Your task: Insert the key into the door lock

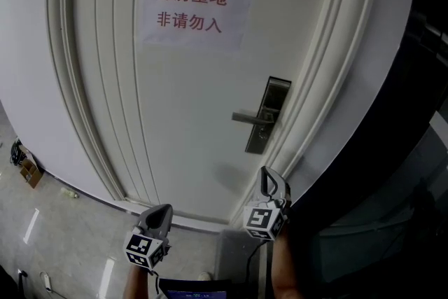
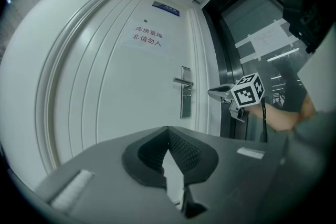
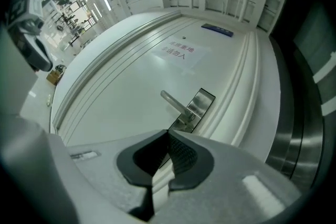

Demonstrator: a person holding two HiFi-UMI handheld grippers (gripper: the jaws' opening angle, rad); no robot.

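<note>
left gripper point(image 1: 162, 210): fingers clenched, empty, facing door point(image 1: 168, 122) | right gripper point(image 1: 271, 182): fingers clenched, empty, near door lock point(image 1: 276, 96), not touching | door lock: door's right edge, handle point(image 1: 246, 117) level

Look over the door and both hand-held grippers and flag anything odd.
One oddity: no key shows anywhere. The left hand-held gripper and right hand-held gripper both have their jaws together on nothing. The door is closed, its lever handle level, the paper notice flat and intact.
</note>
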